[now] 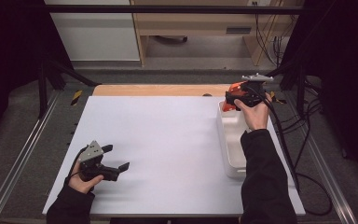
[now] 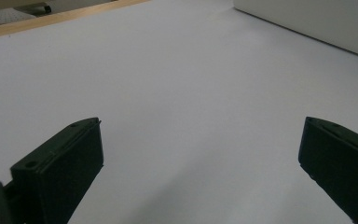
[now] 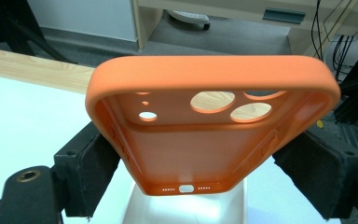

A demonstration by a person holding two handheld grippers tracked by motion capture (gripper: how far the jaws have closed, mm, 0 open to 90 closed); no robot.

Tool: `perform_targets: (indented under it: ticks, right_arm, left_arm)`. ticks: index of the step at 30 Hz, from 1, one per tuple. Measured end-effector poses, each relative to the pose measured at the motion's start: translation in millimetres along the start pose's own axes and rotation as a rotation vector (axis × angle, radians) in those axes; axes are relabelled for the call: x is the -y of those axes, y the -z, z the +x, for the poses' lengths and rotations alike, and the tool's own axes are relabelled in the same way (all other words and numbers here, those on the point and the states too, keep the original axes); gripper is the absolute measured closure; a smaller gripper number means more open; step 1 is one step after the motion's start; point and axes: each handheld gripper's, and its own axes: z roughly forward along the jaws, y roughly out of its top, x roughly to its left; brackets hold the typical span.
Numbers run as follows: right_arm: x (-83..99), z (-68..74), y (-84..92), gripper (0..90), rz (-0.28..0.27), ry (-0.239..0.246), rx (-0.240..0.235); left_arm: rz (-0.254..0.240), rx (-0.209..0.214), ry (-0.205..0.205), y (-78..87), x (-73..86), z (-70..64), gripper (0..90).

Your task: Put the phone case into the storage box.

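While the right claw (image 3: 196,154) clamps the orange phone case (image 3: 205,121) across its width, long axis pointing away, white tray (image 1: 233,140) sits right below it at mid-right. Left claw (image 1: 116,158) hangs open, lower left, w/ nothing in it.

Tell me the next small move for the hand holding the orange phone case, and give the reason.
Probably lower it a little. The right gripper has its jaws shut on the orange phone case, held above the far end of the white tray, and the left gripper rests open, well away on the table.
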Motion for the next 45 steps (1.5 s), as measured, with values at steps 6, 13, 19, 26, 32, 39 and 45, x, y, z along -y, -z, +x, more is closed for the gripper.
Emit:
perform_targets:
  ticks: [6, 13, 19, 26, 32, 39, 45]
  right_arm:
    - [2.0, 1.9, -8.5, 15.8, 0.001, -0.027, 0.019]
    - [6.7, 3.8, -17.9, 15.7, 0.019, -0.044, 0.042]
    - [9.4, 5.1, -23.6, 15.5, 0.031, -0.049, 0.058]
    - [12.0, 5.6, -30.4, 15.5, 0.047, -0.062, 0.079]
    - [15.0, 7.1, -36.9, 15.5, 0.062, -0.071, 0.088]
    - [17.8, 9.1, -43.6, 15.5, 0.075, -0.072, 0.102]
    - [20.9, 9.1, -49.2, 15.4, 0.085, -0.077, 0.111]
  left_arm:
    - [0.001, 0.001, 0.001, 0.1, 0.2, 0.2, 0.0]
    - [0.002, 0.001, -0.001, -0.4, 0.3, -0.1, 0.0]
    - [0.006, 0.000, -0.003, -0.9, 0.4, -0.3, 0.0]
    - [0.006, 0.001, -0.004, -1.3, 0.5, -0.1, 0.0]
    - [0.008, 0.002, -0.007, -2.2, 0.4, -0.6, 0.0]
    - [0.006, 0.003, -0.009, -2.7, 0.0, -0.8, 0.0]
    - [0.005, 0.004, -0.010, -2.7, -0.2, -0.9, 0.0]
